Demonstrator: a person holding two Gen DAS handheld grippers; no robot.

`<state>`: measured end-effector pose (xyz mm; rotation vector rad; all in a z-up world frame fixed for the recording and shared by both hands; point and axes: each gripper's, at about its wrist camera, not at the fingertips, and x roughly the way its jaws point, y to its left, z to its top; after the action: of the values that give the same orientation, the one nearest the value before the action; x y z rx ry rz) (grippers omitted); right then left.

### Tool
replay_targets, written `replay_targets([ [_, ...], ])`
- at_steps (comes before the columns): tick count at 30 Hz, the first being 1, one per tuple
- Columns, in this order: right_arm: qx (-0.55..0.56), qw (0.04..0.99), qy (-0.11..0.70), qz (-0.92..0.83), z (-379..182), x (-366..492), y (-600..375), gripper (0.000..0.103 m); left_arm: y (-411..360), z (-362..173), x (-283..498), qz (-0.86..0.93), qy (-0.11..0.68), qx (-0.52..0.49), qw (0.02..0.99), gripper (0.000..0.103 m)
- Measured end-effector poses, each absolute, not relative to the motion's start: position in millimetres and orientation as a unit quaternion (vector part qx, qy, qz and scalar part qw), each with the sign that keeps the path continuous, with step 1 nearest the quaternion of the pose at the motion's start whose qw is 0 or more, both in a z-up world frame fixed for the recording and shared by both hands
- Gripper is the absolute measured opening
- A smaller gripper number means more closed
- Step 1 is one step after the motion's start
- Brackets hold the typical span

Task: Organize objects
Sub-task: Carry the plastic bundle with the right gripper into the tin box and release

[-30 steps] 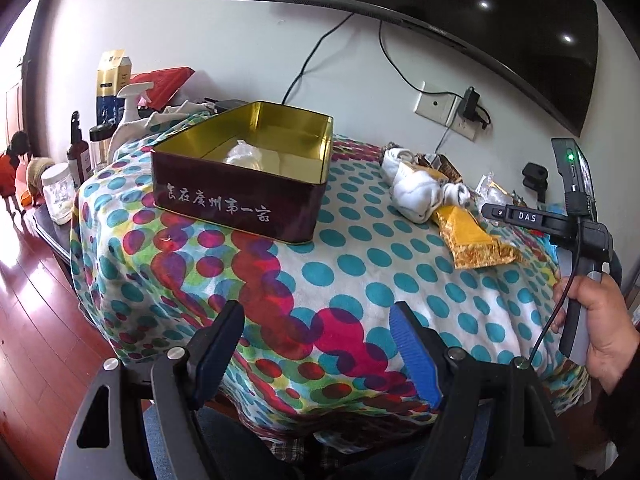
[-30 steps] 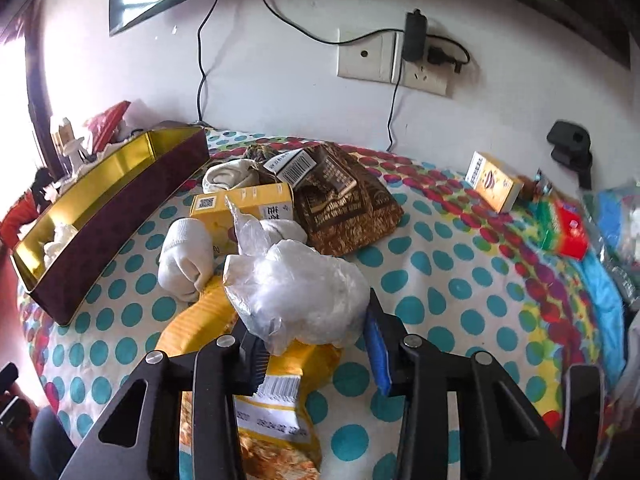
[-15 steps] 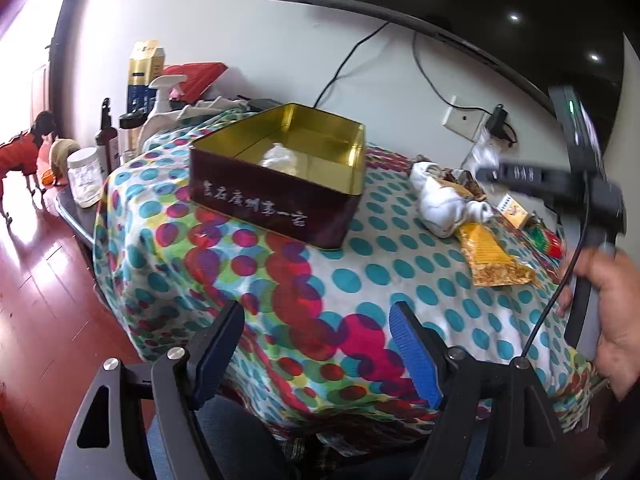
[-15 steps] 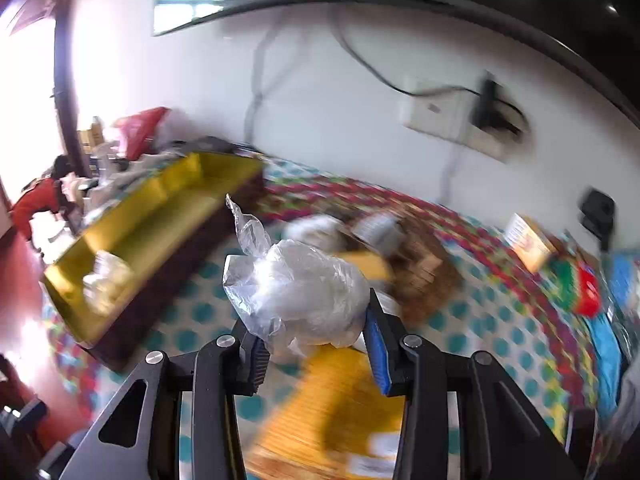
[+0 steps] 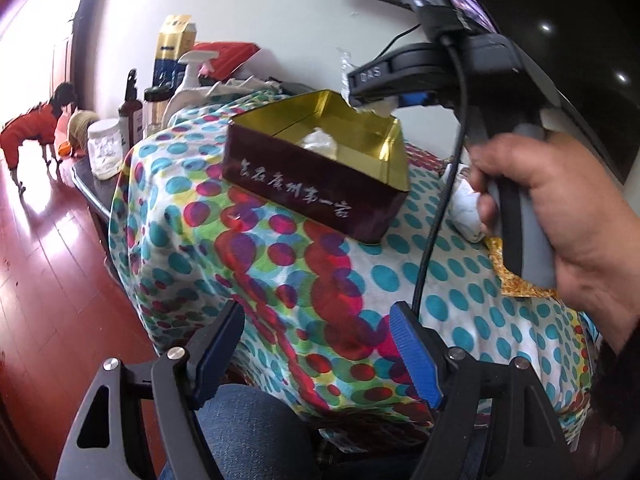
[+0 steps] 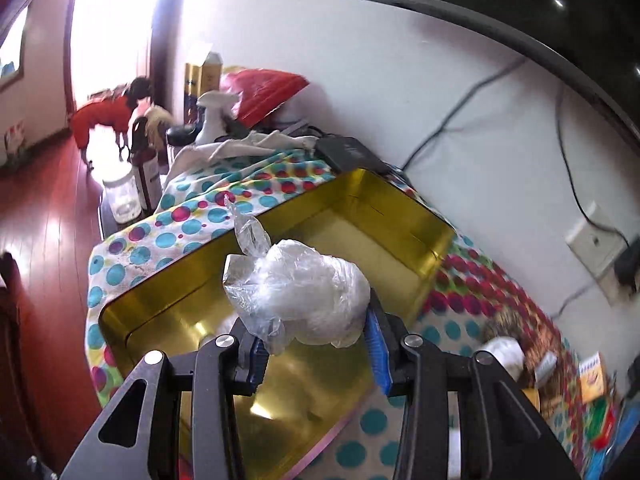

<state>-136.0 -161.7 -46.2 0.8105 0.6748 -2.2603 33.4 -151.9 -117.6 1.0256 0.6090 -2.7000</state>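
Note:
My right gripper (image 6: 316,344) is shut on a clear plastic bag (image 6: 304,300) stuffed with something white, and holds it above the open maroon tin (image 6: 400,236) with its gold lining. In the left wrist view the same right gripper (image 5: 380,100), held by a hand (image 5: 560,220), hangs over the far corner of the tin (image 5: 320,188). A white bundle (image 5: 318,142) lies inside the tin. My left gripper (image 5: 316,352) stands open and empty at the near edge of the dotted tablecloth (image 5: 280,264).
Bottles (image 5: 130,108), a spray bottle (image 5: 188,76) and a jar (image 5: 104,148) crowd the table's left end. A rolled white sock (image 5: 464,208) and a yellow packet (image 5: 516,280) lie right of the tin. A dog in an orange coat (image 5: 28,132) stands on the wooden floor.
My right gripper has carried the plastic bag leftwards from above the pile of loose objects to above the tin, rolling as it went. The left gripper has only rolled a little.

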Motion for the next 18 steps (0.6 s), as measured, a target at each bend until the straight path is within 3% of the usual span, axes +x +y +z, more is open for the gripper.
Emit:
replay_targets([
  [4,0.32,0.314,0.257,-0.856,-54,-146,-173,0.041,-160,-121,31,-0.905,0.217,0.351,0.102,0.077],
  [7,0.337,0.316,0.24,-0.854,-60,-156,-174,0.049,-163,-123,30,-0.902,0.227,0.354,0.101,0.077],
  [9,0.334,0.31,0.23,-0.86,-60,-159,-171,0.077,-164,-124,30,-0.901,0.228,0.354,0.1,0.077],
  [10,0.323,0.3,0.233,-0.867,-58,-158,-169,0.097,-164,-123,30,-0.902,0.228,0.354,0.099,0.077],
  [11,0.309,0.291,0.235,-0.875,-55,-156,-167,0.101,-163,-123,30,-0.902,0.228,0.353,0.099,0.077],
  [18,0.248,0.287,0.242,-0.893,-27,-144,-127,0.102,-157,-123,29,-0.904,0.216,0.355,0.098,0.077],
])
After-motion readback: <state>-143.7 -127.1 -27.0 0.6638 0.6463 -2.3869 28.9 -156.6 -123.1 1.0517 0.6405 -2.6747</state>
